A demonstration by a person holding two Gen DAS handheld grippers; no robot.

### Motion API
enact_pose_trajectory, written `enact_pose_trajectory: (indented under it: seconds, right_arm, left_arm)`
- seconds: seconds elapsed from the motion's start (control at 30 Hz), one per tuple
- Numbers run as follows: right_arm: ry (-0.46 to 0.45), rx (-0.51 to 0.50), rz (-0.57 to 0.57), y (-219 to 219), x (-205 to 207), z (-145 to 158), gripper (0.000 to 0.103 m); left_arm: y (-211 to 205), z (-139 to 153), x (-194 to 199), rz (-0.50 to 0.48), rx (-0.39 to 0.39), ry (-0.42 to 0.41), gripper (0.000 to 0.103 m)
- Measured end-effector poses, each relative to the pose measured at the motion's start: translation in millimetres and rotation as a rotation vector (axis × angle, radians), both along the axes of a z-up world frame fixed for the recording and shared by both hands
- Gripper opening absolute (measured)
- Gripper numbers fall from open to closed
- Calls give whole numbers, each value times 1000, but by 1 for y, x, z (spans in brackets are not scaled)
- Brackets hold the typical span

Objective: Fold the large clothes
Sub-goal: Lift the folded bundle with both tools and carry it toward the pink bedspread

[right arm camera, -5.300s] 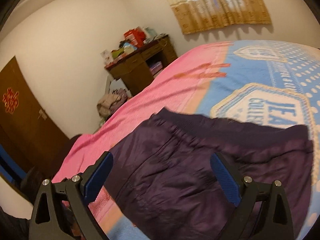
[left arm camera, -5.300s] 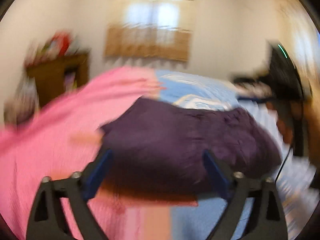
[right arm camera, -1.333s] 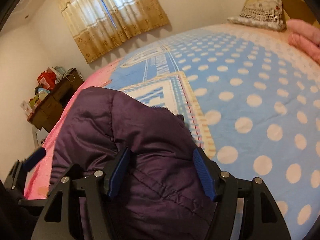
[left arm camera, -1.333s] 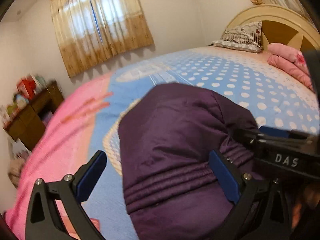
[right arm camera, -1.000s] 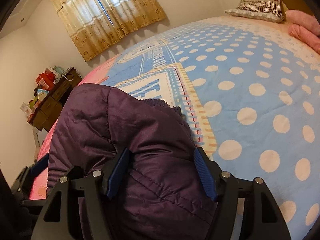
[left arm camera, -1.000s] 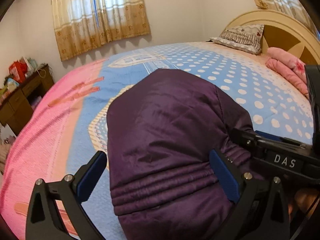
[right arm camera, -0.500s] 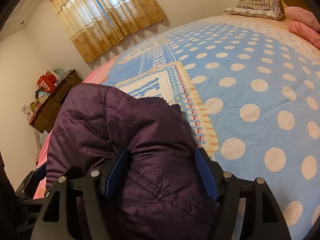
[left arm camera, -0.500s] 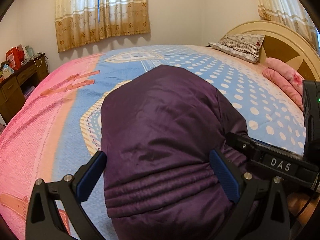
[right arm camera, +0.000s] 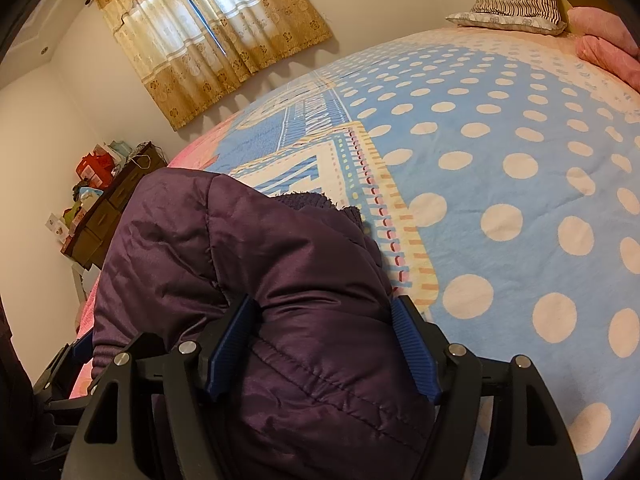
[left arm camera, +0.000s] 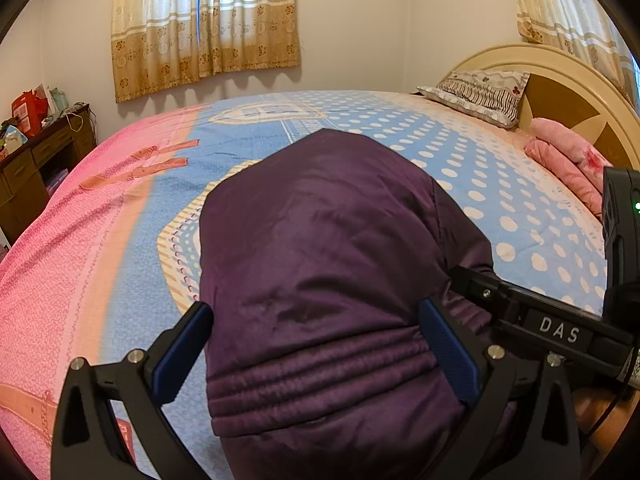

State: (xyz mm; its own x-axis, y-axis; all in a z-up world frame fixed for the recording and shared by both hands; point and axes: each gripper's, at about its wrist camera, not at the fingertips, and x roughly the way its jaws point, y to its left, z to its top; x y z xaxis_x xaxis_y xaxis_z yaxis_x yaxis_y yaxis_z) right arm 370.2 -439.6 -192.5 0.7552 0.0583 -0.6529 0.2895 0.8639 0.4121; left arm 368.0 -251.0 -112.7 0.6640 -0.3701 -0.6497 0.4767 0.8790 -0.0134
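Left claw (left arm camera: pixel 316 344) held low over bed (left arm camera: pixel 500 184), fingers spread wide, flanking folded purple garment (left arm camera: pixel 320 264); no grip seen. Right claw (right arm camera: pixel 322 344) levelled just beside it on right, blue pads (right arm camera: pixel 230 342) pressed into garment (right arm camera: pixel 256 280) from both sides, bulge of padding pinched between.

Garment's near edge cut off by frame bottom in both views; underside hidden. Right claw's tips concealed behind fabric in left view.

Garment lain on bed's blue part, banded hem nearest left claw, bulk extended ahead.
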Motion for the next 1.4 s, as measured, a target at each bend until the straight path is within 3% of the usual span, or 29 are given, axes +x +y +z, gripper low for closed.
enact_pose_trajectory:
  seconds: [0.23,0.43,0.67,0.77,0.8,0.9,1.03,1.07,1.13,1.27,1.4]
  right_arm:
    - [-10,18,-15,-6,-3,-3,76]
    - [37,20,-13,-9,4,-7,80]
    - [29,122,17,-19,3,-13,82]
    - [52,231,67,-29,6,-18,83]
    - [59,259,88,-33,9,-19,85]
    - [57,373,154,-41,17,-30,87]
    - [52,456,233,-48,26,-37,88]
    - [50,467,245,-47,27,-38,87]
    - [48,496,288,-43,29,-37,77]
    - [-15,538,336,-33,20,-33,60]
    - [-81,583,396,-8,7,-21,55]
  left_arm:
    - [2,-1,0,-12,-17,16,103]
    - [-2,-1,-1,-11,-14,26,103]
    - [2,-2,-1,-17,-40,43,103]
    - [21,-5,4,-51,-149,131,103]
    - [32,-10,8,-60,-227,197,103]
    - [48,-22,17,-82,-350,295,103]
    - [47,-24,20,-108,-373,314,103]
    - [47,-24,21,-117,-372,315,103]
    - [44,-21,16,-134,-346,288,103]
    - [38,-2,-10,-151,-252,168,97]
    - [47,22,-38,-131,-201,81,96]
